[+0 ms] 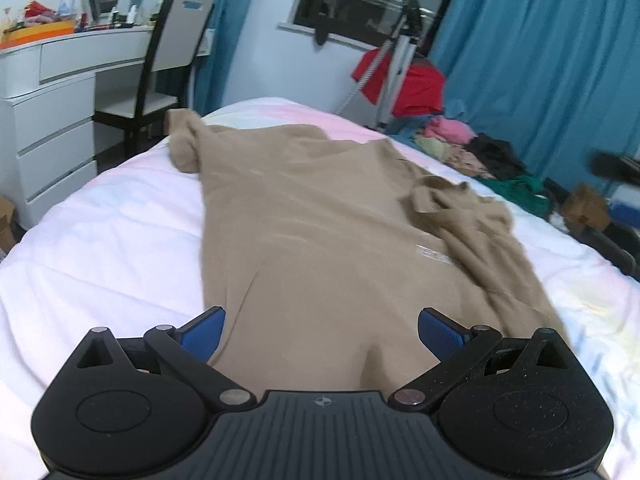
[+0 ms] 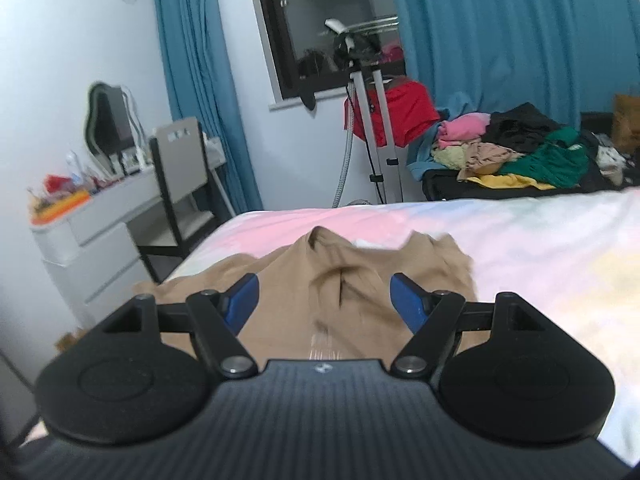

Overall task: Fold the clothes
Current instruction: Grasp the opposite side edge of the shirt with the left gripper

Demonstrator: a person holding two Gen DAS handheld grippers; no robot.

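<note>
The tan sweatshirt (image 1: 320,220) is spread flat on the bed (image 1: 100,240) for folding, while both left tongs (image 1: 320,332) and right tongs (image 2: 324,300) are held wide, gripping nothing.

White dresser (image 1: 52,120) with cluttered top stands left; black-framed chair (image 2: 180,184) beside it. Tripod (image 2: 376,128) before dark window (image 2: 320,28). Teal curtains (image 2: 512,32) hang behind.

Tan shirt (image 1: 320,216) matt soft cloth; bedsheet (image 1: 120,240) smooth.
</note>
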